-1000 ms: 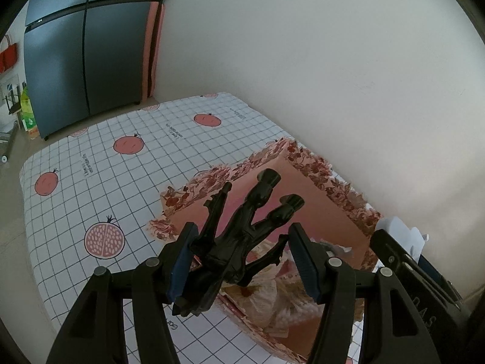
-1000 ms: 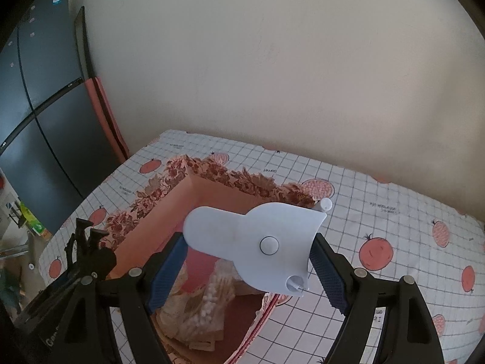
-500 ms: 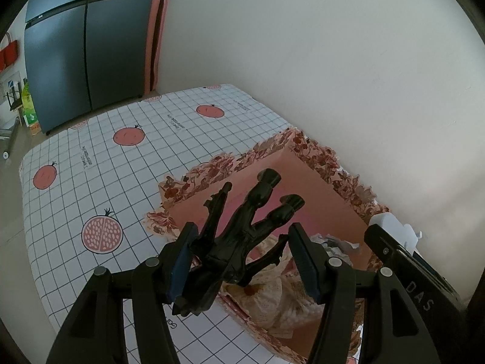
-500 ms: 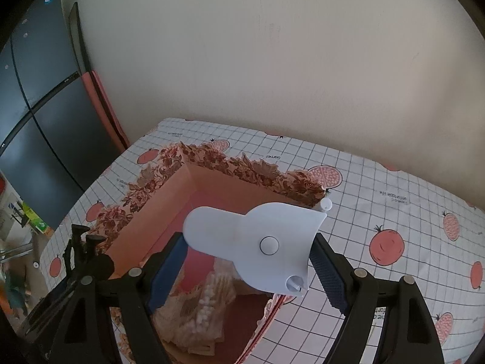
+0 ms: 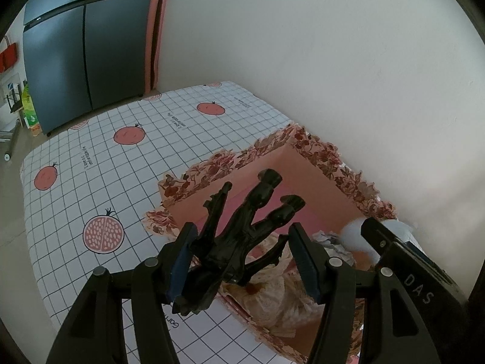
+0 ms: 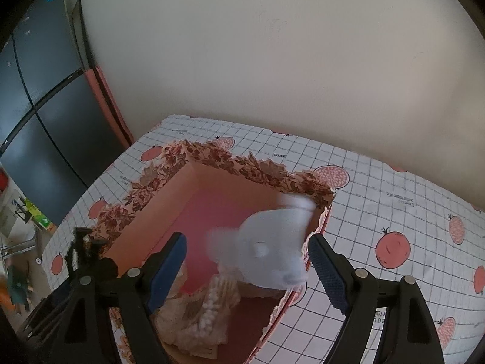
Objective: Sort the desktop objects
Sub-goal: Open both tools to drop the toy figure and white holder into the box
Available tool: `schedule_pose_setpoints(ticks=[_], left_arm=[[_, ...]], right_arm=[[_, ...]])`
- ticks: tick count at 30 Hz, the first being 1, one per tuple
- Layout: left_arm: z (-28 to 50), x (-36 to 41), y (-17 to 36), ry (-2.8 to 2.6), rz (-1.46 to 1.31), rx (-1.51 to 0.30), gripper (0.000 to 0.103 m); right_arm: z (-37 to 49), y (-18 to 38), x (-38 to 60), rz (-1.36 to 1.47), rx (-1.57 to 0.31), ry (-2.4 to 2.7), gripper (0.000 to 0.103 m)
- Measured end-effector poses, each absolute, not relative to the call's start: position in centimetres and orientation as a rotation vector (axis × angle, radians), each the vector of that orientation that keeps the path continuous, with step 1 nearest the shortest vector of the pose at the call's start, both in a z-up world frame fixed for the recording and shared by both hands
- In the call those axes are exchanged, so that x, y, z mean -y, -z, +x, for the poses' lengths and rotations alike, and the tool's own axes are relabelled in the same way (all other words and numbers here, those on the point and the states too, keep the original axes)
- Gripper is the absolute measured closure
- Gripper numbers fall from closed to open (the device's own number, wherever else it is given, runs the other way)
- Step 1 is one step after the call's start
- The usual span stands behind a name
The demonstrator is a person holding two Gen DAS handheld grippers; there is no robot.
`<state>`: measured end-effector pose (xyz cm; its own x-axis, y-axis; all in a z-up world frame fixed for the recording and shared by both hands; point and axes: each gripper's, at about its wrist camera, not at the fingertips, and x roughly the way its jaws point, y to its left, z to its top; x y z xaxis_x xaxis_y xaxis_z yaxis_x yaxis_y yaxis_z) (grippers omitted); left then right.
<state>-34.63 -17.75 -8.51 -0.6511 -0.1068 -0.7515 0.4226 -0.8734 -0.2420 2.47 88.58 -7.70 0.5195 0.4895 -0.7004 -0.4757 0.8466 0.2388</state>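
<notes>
right gripper (image 6: 247, 265) jaws opening, white piece (image 6: 272, 254) now dropping into box (image 6: 169, 182) | left gripper (image 5: 242, 257) clamped on black figure (image 5: 239, 236)

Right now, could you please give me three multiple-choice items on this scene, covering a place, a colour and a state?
1. Where does the clear packet lie?
A. inside the floral box
B. on the tablecloth
C. on the floor
2. What colour is the toy horse?
A. white
B. black
C. red
3. How are the left tongs?
A. open and empty
B. shut on nothing
C. shut on the horse

Answers: 1 A, the clear packet rests within the floral box walls; 2 B, the toy horse is all black; 3 C, the left tongs clamp its body.
</notes>
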Motion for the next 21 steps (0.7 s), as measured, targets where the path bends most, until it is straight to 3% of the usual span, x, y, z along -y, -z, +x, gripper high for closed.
schedule_pose_setpoints(ticks=[6, 21], left_arm=[[-34.63, 17.69, 8.51, 2.549, 1.126, -0.576, 0.031], [-34.69, 17.43, 8.47, 2.552, 1.14, -0.563, 0.031]], right_arm=[[2.71, 7.93, -88.18, 0.035, -0.855, -0.541, 0.016], [2.64, 7.76, -87.6, 0.06, -0.858, -0.483, 0.016]])
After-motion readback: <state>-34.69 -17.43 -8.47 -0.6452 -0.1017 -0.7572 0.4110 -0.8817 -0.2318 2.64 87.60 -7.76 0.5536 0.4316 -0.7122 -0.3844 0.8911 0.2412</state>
